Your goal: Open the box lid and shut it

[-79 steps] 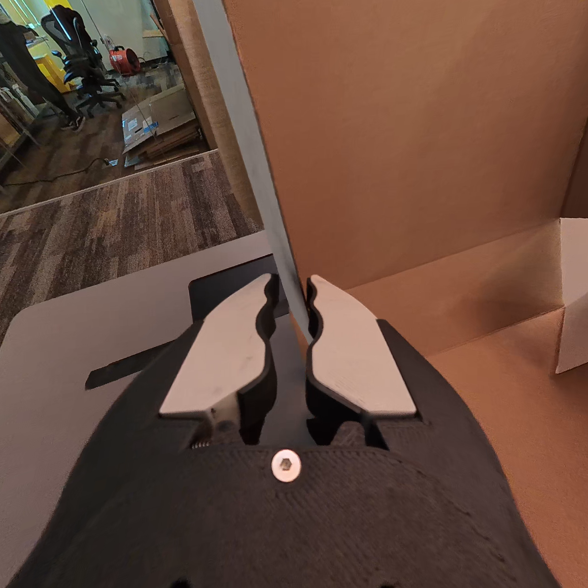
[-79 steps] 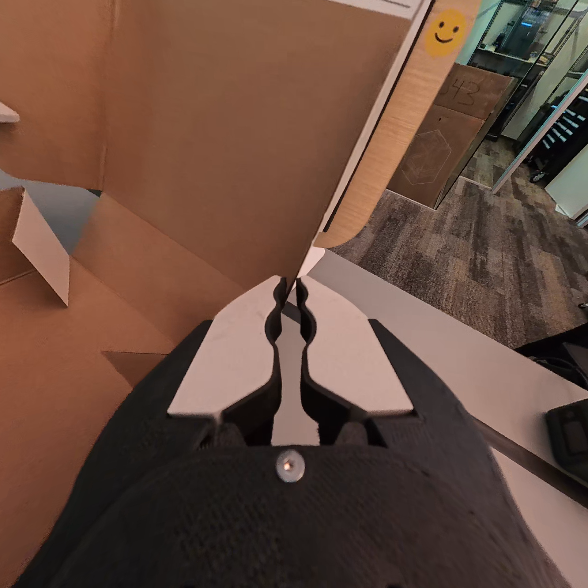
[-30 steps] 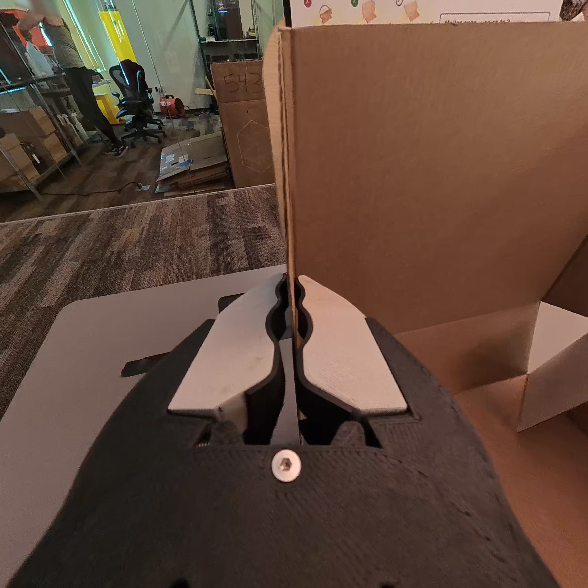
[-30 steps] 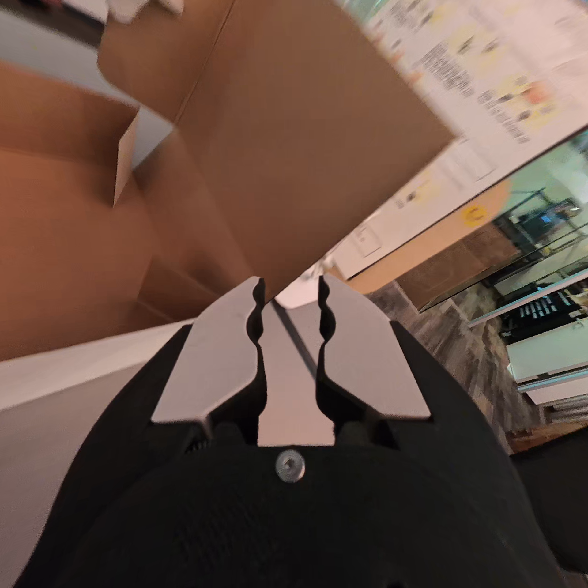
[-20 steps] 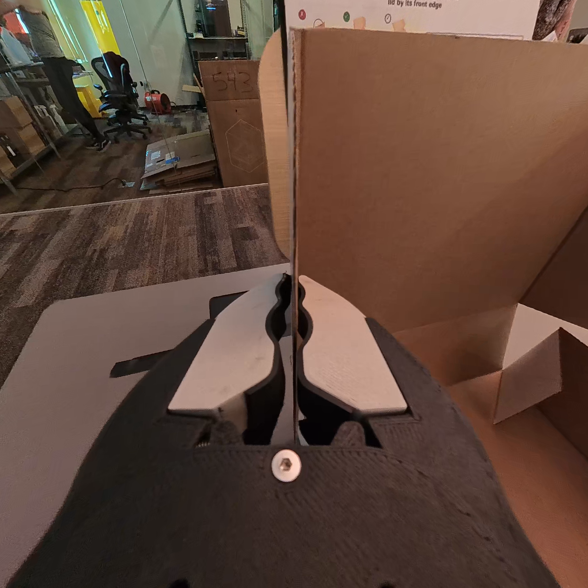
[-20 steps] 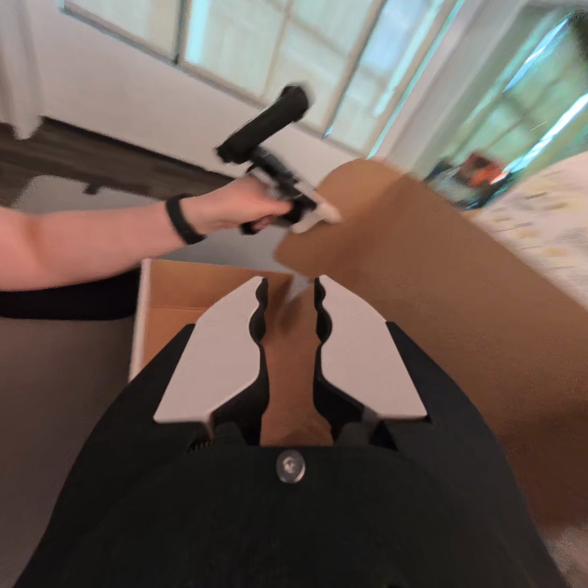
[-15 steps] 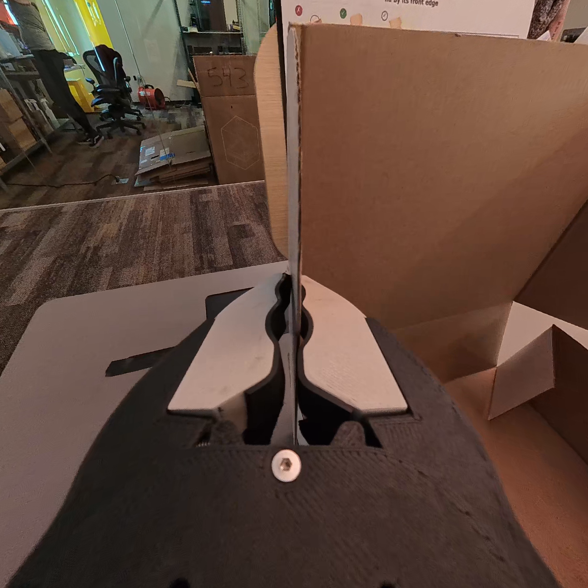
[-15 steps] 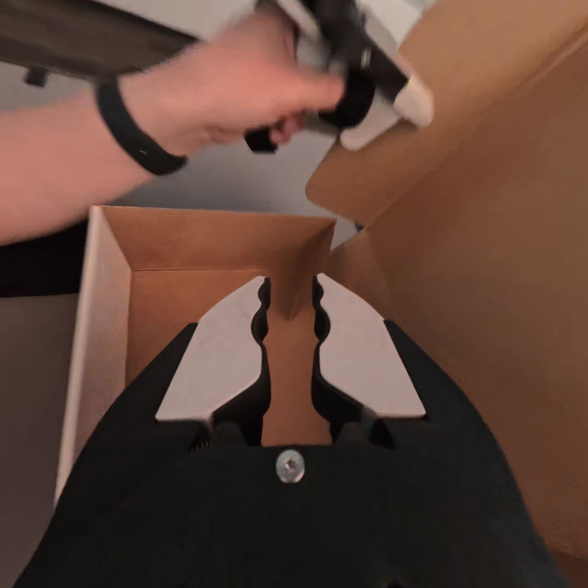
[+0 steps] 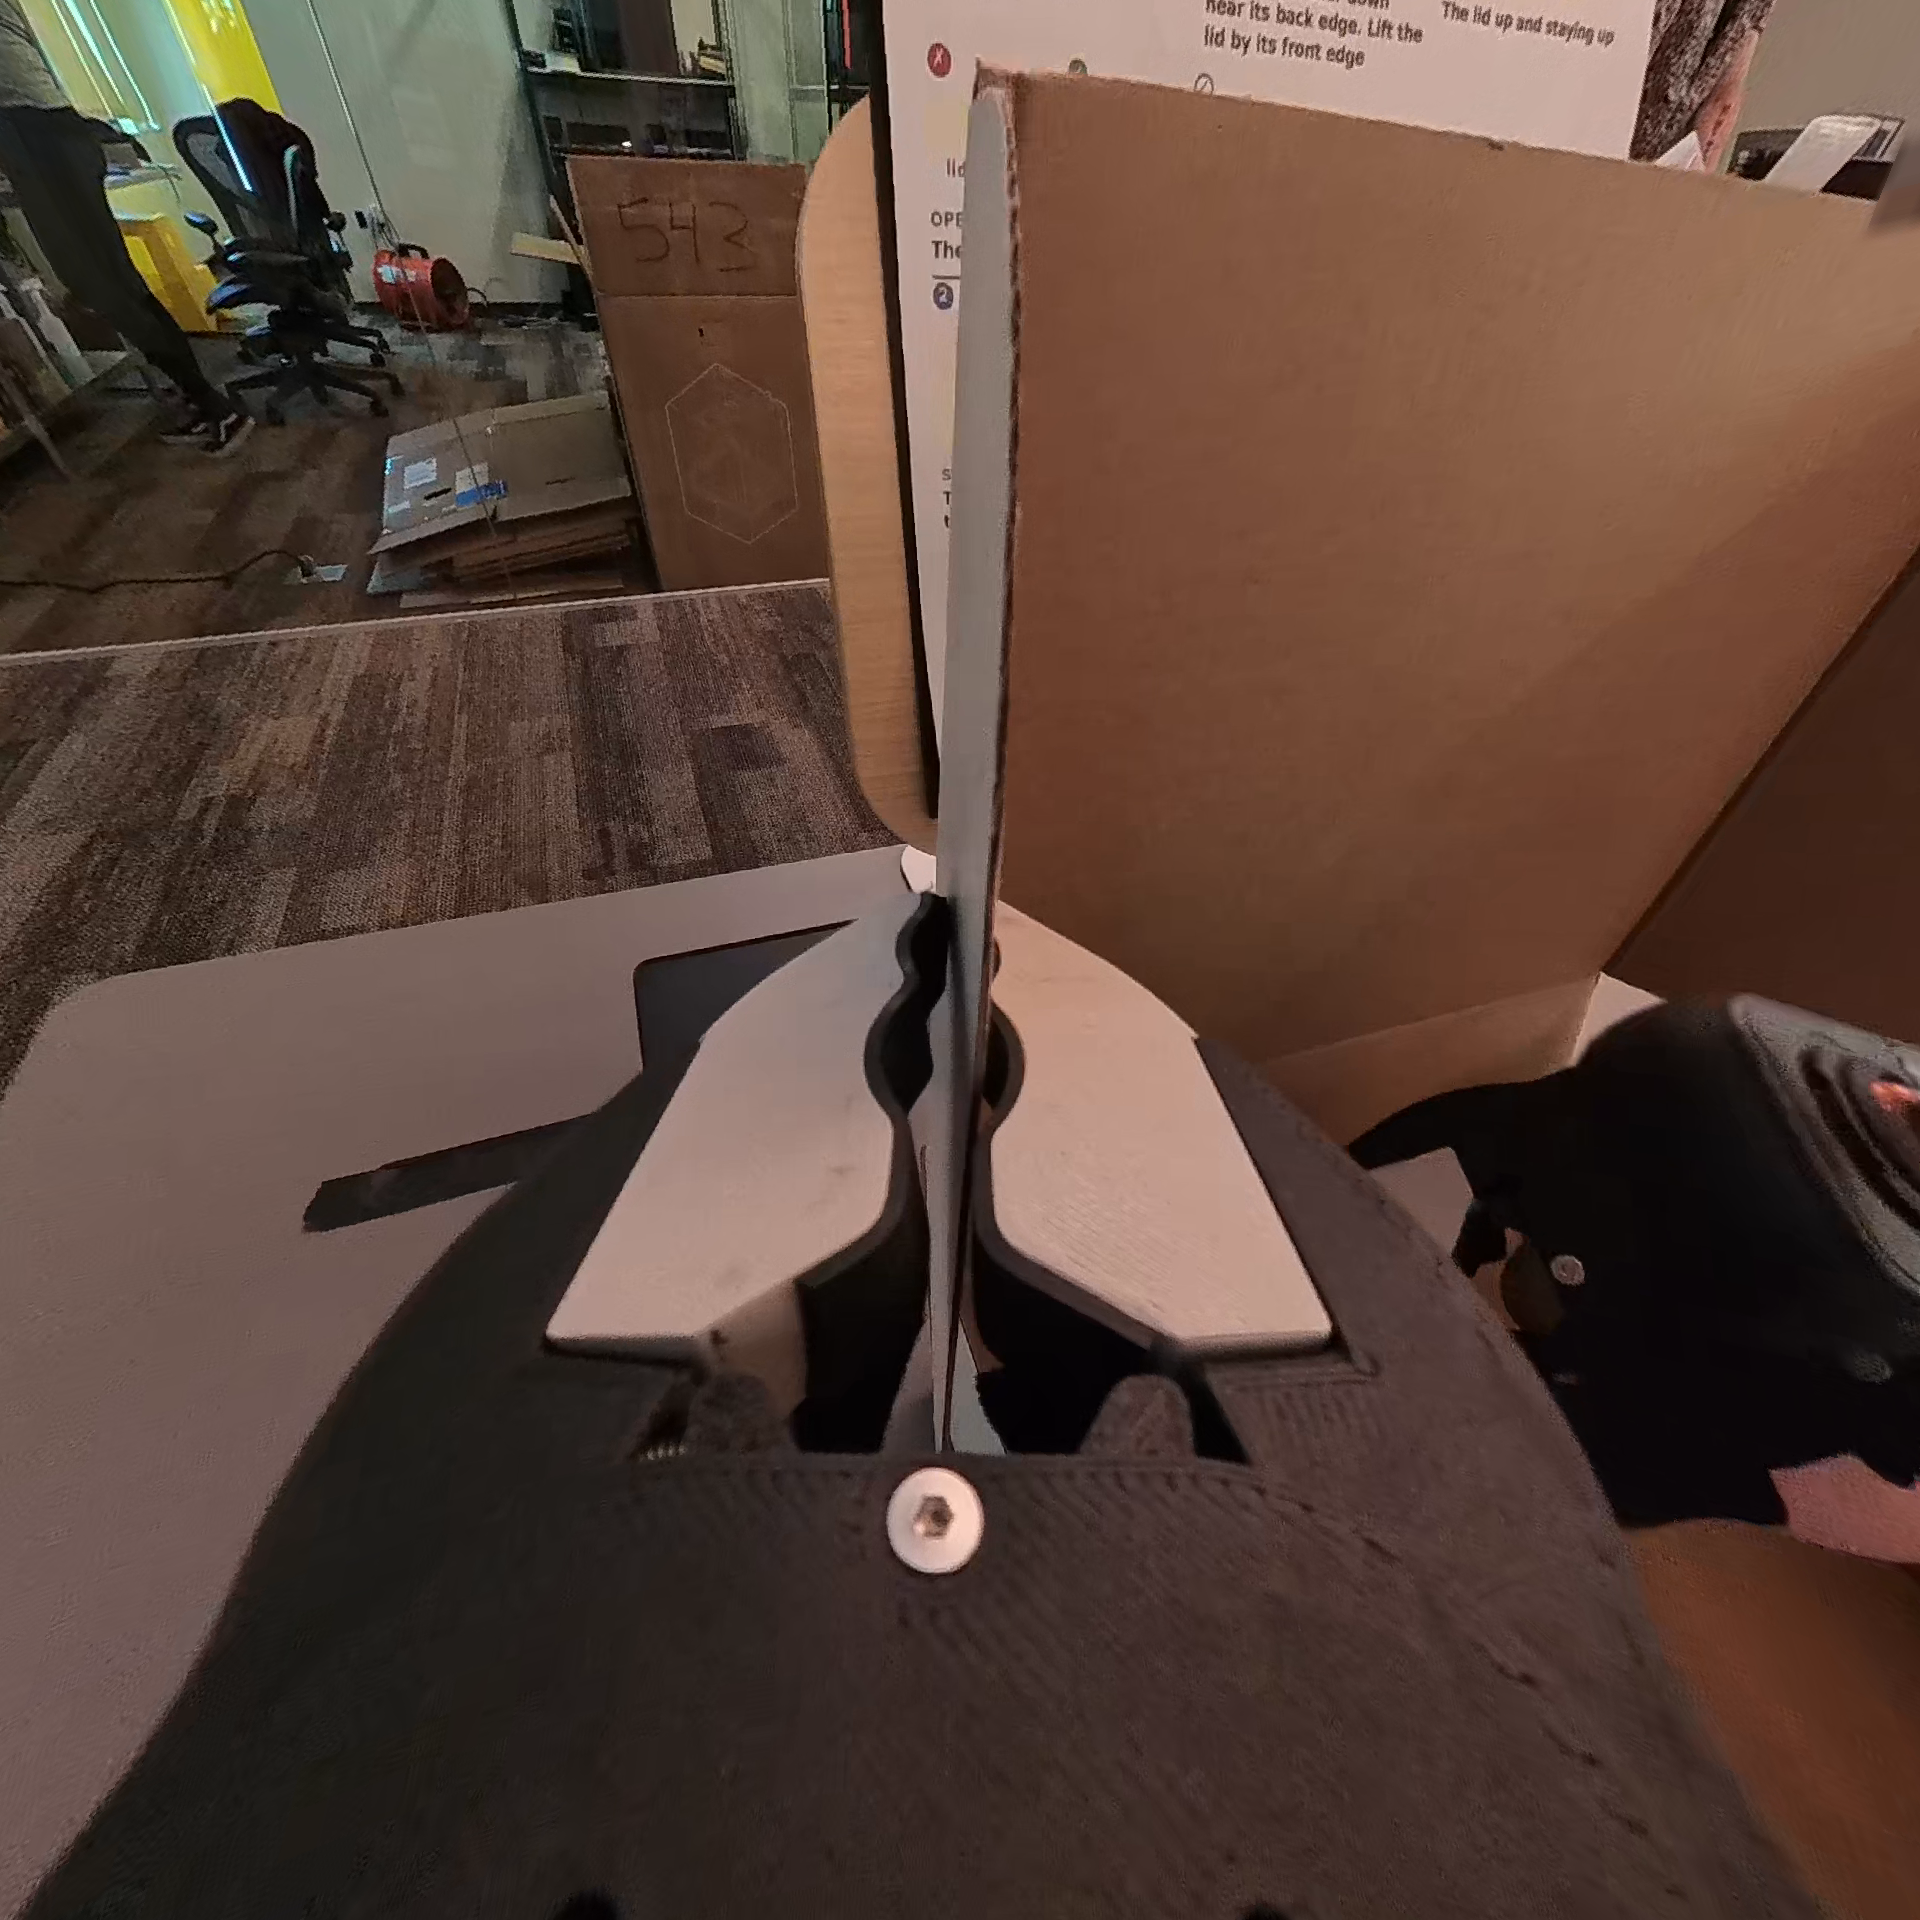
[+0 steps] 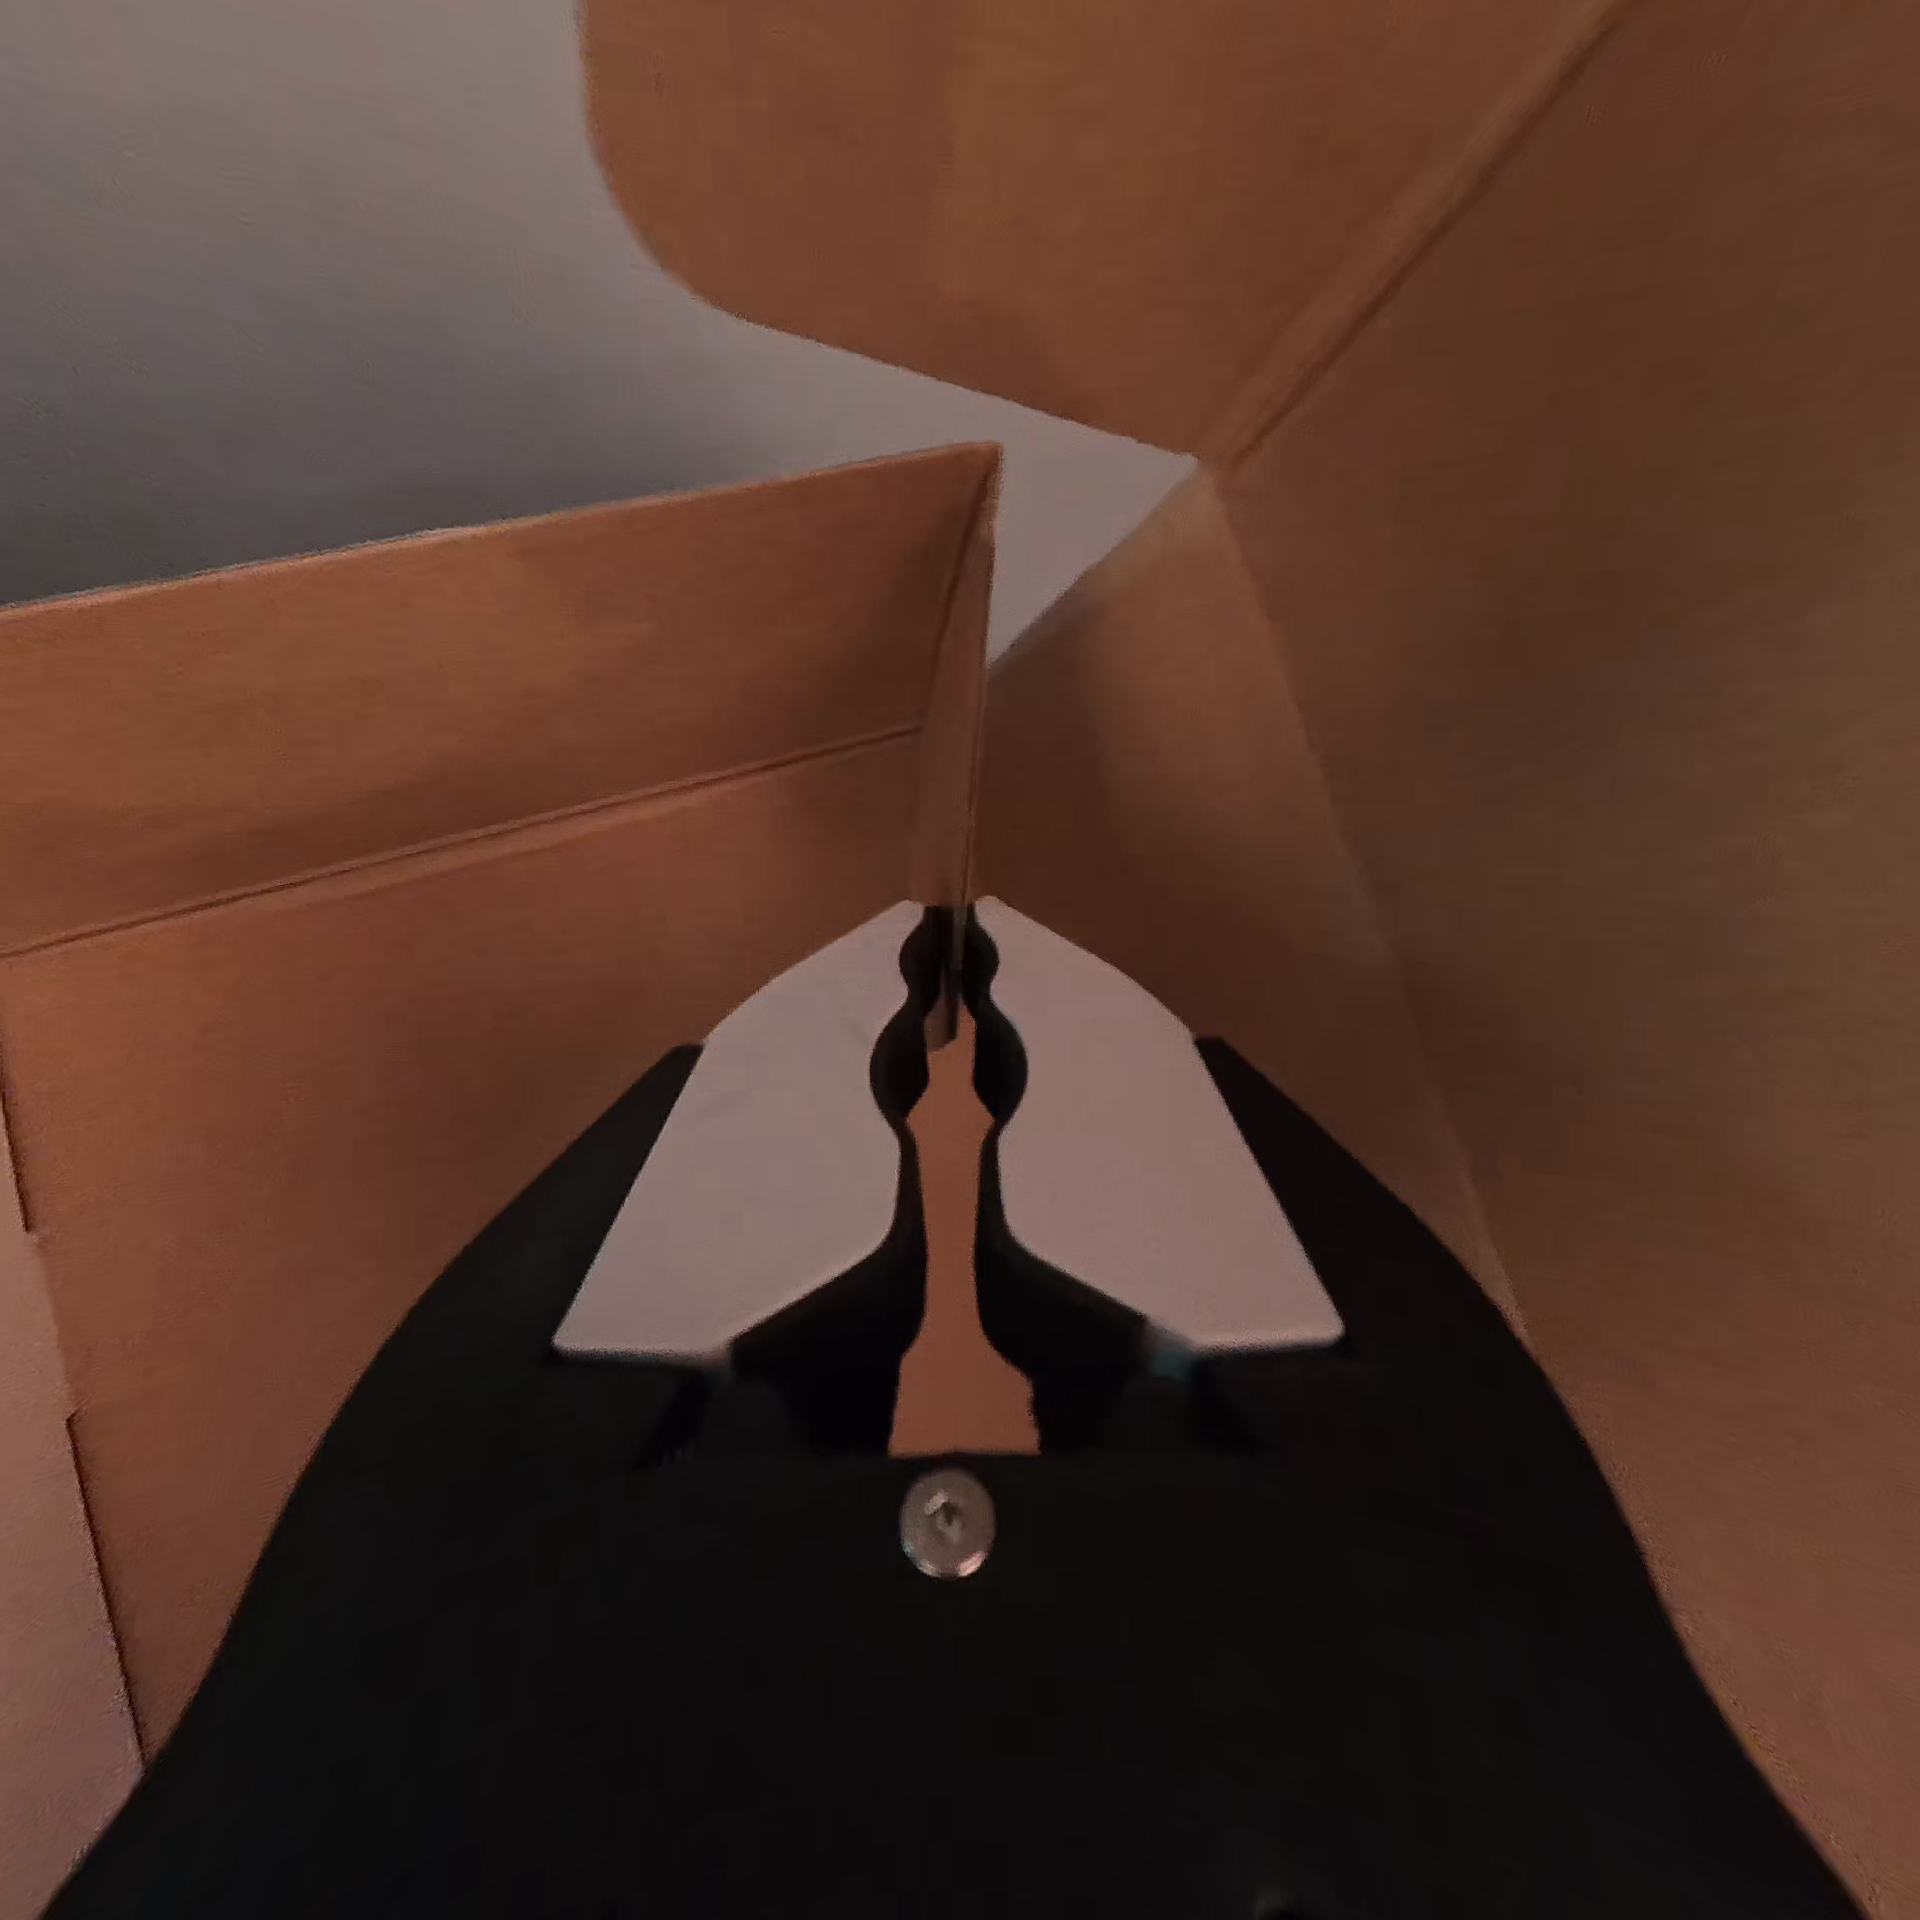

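The brown cardboard box stands open on the grey table (image 9: 260, 1143), with its lid (image 9: 1403, 520) raised upright. My left gripper (image 9: 961, 925) is shut on the lid's side flap (image 9: 977, 520), which I see edge-on. My right gripper (image 10: 951, 920) is inside the box, shut on the thin edge of an inner corner flap (image 10: 961, 727). That flap sits between the box wall (image 10: 416, 883) and the lid (image 10: 1558, 935). The lid's rounded side flap (image 10: 935, 208) hangs above. The right gripper also shows at the right of the left wrist view (image 9: 1714, 1247).
A white printed board (image 9: 1299, 42) stands behind the lid. Beyond the table edge is carpet, with flattened and standing cardboard boxes (image 9: 707, 364), an office chair (image 9: 281, 281) and a person (image 9: 94, 260) at the far left.
My right gripper swung from outside the lid down into the box and closed on the inner corner flap. My left gripper kept hold of the upright lid flap.
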Demonstrator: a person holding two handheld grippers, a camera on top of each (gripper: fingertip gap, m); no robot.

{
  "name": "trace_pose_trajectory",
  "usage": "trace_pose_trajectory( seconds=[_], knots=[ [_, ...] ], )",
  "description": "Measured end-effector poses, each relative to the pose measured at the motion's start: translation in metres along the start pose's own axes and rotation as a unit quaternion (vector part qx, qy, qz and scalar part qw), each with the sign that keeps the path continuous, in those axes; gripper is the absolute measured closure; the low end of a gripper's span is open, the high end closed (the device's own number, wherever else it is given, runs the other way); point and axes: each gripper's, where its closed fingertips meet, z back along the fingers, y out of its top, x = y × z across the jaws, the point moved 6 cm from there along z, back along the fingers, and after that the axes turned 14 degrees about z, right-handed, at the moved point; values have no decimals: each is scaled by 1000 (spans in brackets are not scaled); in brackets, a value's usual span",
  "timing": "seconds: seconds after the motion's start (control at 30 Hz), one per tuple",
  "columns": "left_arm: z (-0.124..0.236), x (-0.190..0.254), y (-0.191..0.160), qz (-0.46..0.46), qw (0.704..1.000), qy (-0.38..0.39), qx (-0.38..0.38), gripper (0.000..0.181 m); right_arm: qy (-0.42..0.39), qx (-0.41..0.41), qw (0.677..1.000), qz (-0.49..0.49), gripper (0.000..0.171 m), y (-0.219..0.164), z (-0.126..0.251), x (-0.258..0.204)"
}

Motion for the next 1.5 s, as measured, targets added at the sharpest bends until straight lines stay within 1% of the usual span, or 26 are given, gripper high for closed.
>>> trace_pose_trajectory(
  seconds=[0.13,0.37,0.5,0.87,1.07,1.2,1.4,1.5],
  knots=[
    [3,4,-1,10,1000,-8,-18,179,-23,-28,999,-19,167,-8,-3,14],
    [4,14,-7,24,998,-25,-58,178,-98,-66,993,11,164,-20,-4,38],
    [6,19,-11,13,997,-17,-79,178,-129,-79,988,38,161,-27,-5,45],
    [9,20,-14,-3,995,4,-101,178,-154,-88,980,88,157,-28,-7,39],
    [12,20,-17,-17,992,28,-119,179,-171,-107,971,127,154,-26,-9,35],
    [14,22,-17,0,992,27,-122,179,-173,-113,968,139,153,-25,-8,34],
    [16,27,-17,55,990,10,-133,171,-180,-117,964,156,152,-25,-9,32],
    [16,26,-16,66,989,12,-133,169,-186,-118,962,161,152,-25,-10,31]
  ],
)
